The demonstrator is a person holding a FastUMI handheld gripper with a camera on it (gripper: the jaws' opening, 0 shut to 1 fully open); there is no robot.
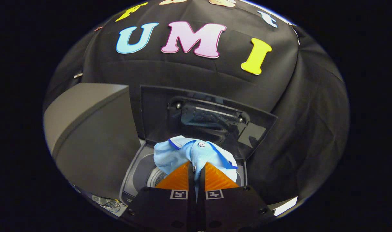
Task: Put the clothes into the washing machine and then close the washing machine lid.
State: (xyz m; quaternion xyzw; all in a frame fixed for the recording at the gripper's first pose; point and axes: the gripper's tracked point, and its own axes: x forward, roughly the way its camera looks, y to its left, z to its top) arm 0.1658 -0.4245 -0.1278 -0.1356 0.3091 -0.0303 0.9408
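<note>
Black draped booth cloth behind raised glossy lid point(208, 119); fingers point(183, 177) clenched on soft pale-blue shirt point(183, 153) over round drum point(155, 177).

One light blue polo shirt point(196, 154) with dark blue trim, pinched in one gripper point(196, 169), above one top-loading washing machine point(136, 175); one raised dark lid point(208, 119); one grey cabinet point(92, 135) beside.

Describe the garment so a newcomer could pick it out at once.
Find the top-loading washing machine with its lid raised. Above its open drum hangs the shirt, pinched in the gripper. It is pale blue with a dark-blue-edged collar and a white button.
</note>
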